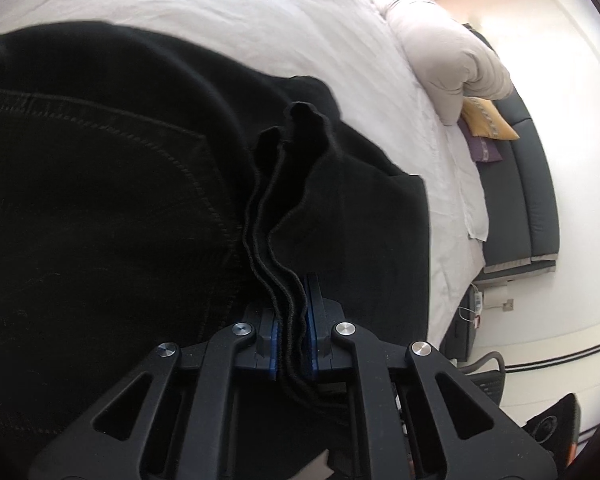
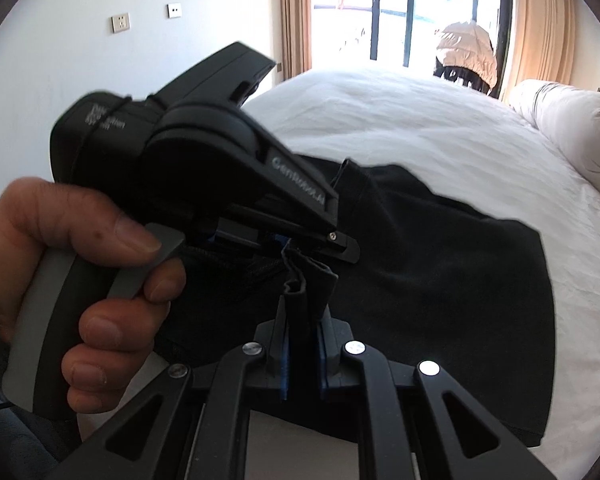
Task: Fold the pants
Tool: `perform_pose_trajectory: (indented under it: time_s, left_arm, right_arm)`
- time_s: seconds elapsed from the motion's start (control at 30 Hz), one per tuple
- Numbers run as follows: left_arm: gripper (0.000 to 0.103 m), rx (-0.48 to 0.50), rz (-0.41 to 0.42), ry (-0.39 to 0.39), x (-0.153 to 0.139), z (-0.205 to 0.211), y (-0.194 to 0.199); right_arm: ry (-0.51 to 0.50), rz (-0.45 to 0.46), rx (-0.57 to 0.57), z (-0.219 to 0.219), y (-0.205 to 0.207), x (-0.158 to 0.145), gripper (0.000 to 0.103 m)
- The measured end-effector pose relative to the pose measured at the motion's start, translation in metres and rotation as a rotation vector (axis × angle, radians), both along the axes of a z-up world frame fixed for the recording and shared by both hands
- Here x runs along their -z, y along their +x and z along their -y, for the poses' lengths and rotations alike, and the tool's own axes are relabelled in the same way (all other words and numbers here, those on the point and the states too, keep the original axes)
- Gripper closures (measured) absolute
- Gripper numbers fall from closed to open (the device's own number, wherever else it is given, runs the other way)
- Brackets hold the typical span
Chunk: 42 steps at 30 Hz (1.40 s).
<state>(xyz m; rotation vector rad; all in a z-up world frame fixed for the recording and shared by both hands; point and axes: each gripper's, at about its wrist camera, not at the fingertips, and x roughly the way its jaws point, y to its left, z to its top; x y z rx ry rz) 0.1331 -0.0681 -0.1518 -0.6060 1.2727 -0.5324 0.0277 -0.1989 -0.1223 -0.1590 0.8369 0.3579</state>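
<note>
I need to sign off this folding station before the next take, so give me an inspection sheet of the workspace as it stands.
Surface: bed with white sheet, wrinkled.
Job's things: black pants spread on the sheet, stacked edges bunched up between both grippers.
Clutter: rolled white duvet at the bed's far side; yellow cushion beside it.
Grippers: left gripper shut on the pants' layered edge; right gripper shut on a fold; a hand holds the left gripper's handle.
Cables: thin wires by the wall, near a socket.
Surroundings: curtains, glazed balcony door, wall sockets, dark sofa.
</note>
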Motion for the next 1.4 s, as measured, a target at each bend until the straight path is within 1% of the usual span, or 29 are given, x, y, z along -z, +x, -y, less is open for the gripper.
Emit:
perform_pose_trajectory:
  time_s: [0.1, 0.13, 0.17, 0.2, 0.23, 0.3, 0.4, 0.47, 0.53, 0.57, 0.63, 0.7, 0.73, 0.77, 0.83, 0.9, 0.93, 0.97, 1.0, 1.03, 1.07, 1.13, 1.17, 1.23, 1.27, 1.3, 1.33, 1.37, 1.4]
  left_arm:
    - [0.093, 0.019, 0.005, 0.023, 0.001, 0.002, -0.001]
    - [0.093, 0.019, 0.005, 0.030, -0.001, 0.003, 0.000]
    - [0.093, 0.016, 0.007, 0.039, -0.002, 0.005, 0.002]
    - [0.093, 0.014, 0.014, 0.055, -0.006, 0.004, 0.001]
    - [0.090, 0.015, 0.021, 0.070, -0.010, 0.003, -0.002]
    - [0.089, 0.009, 0.048, 0.131, -0.019, -0.001, -0.007]
    - [0.089, -0.023, 0.084, 0.216, -0.034, -0.013, -0.012]
    - [0.089, -0.057, 0.115, 0.270, -0.047, -0.020, -0.011]
    - [0.089, -0.046, 0.164, 0.251, -0.062, -0.013, -0.009]
    - [0.089, -0.016, 0.197, 0.227, -0.071, -0.002, -0.009]
    - [0.089, 0.081, 0.266, 0.167, -0.083, 0.033, -0.008]
    - [0.089, 0.153, 0.292, 0.157, -0.079, 0.066, -0.006]
    - [0.089, 0.179, 0.292, 0.163, -0.072, 0.079, -0.005]
    - [0.089, 0.205, 0.266, 0.174, -0.059, 0.093, -0.003]
    - [0.089, 0.232, 0.226, 0.178, -0.039, 0.099, -0.006]
    - [0.089, 0.258, 0.201, 0.246, -0.016, 0.104, -0.012]
    - [0.089, 0.257, 0.191, 0.250, -0.008, 0.100, -0.017]
    - [0.089, 0.246, 0.188, 0.215, -0.002, 0.095, -0.020]
    - [0.089, 0.232, 0.190, 0.182, 0.000, 0.089, -0.024]
    - [0.089, 0.230, 0.187, 0.169, 0.003, 0.086, -0.026]
    - [0.089, 0.231, 0.189, 0.162, 0.003, 0.084, -0.028]
    - [0.089, 0.229, 0.193, 0.164, 0.004, 0.087, -0.030]
    - [0.089, 0.229, 0.201, 0.171, 0.003, 0.093, -0.029]
    - [0.089, 0.233, 0.210, 0.185, 0.000, 0.095, -0.032]
    - [0.089, 0.232, 0.209, 0.183, 0.002, 0.097, -0.035]
    - [0.089, 0.223, 0.204, 0.177, 0.005, 0.098, -0.036]
    - [0.089, 0.218, 0.202, 0.173, 0.006, 0.095, -0.038]
    - [0.089, 0.214, 0.200, 0.168, 0.009, 0.092, -0.040]
    - [0.089, 0.214, 0.202, 0.169, 0.010, 0.094, -0.041]
  right_arm:
    - [0.007, -0.062, -0.001, -0.001, 0.011, 0.016, 0.084]
    - [0.010, -0.086, -0.003, -0.001, 0.012, 0.020, 0.078]
    - [0.024, -0.110, -0.009, 0.001, 0.014, 0.022, 0.075]
    - [0.044, -0.121, -0.014, 0.004, 0.015, 0.021, 0.069]
    - [0.079, -0.132, -0.022, 0.010, 0.014, 0.017, 0.065]
    - [0.125, -0.144, -0.023, 0.023, 0.012, 0.010, 0.063]
    - [0.203, -0.152, 0.001, 0.054, 0.009, -0.007, 0.063]
    - [0.243, -0.126, 0.055, 0.089, 0.015, -0.023, 0.063]
    - [0.300, -0.105, 0.126, 0.123, 0.028, -0.034, 0.062]
    - [0.350, -0.103, 0.168, 0.144, 0.036, -0.037, 0.062]
    - [0.411, -0.100, 0.224, 0.174, 0.059, -0.040, 0.062]
    - [0.519, -0.122, 0.249, 0.196, 0.086, -0.037, 0.062]
    - [0.586, -0.155, 0.256, 0.208, 0.105, -0.029, 0.062]
    - [0.623, -0.181, 0.267, 0.213, 0.115, -0.021, 0.062]
    - [0.667, -0.213, 0.303, 0.225, 0.136, -0.003, 0.062]
    - [0.692, -0.261, 0.337, 0.235, 0.158, 0.021, 0.063]
    - [0.679, -0.271, 0.359, 0.239, 0.162, 0.032, 0.063]
    - [0.678, -0.284, 0.382, 0.244, 0.167, 0.044, 0.064]
    - [0.707, -0.293, 0.394, 0.250, 0.169, 0.053, 0.069]
    - [0.729, -0.286, 0.404, 0.251, 0.166, 0.057, 0.078]
    - [0.734, -0.281, 0.428, 0.252, 0.165, 0.059, 0.079]
    - [0.735, -0.291, 0.449, 0.257, 0.164, 0.054, 0.078]
    - [0.725, -0.295, 0.449, 0.258, 0.160, 0.045, 0.076]
    - [0.743, -0.280, 0.401, 0.253, 0.142, 0.028, 0.067]
    - [0.776, -0.268, 0.364, 0.248, 0.123, 0.019, 0.064]
    - [0.793, -0.267, 0.334, 0.239, 0.110, 0.013, 0.055]
    - [0.797, -0.273, 0.302, 0.232, 0.096, 0.013, 0.049]
    - [0.787, -0.290, 0.285, 0.222, 0.077, 0.017, 0.048]
    - [0.778, -0.311, 0.289, 0.218, 0.063, 0.027, 0.044]
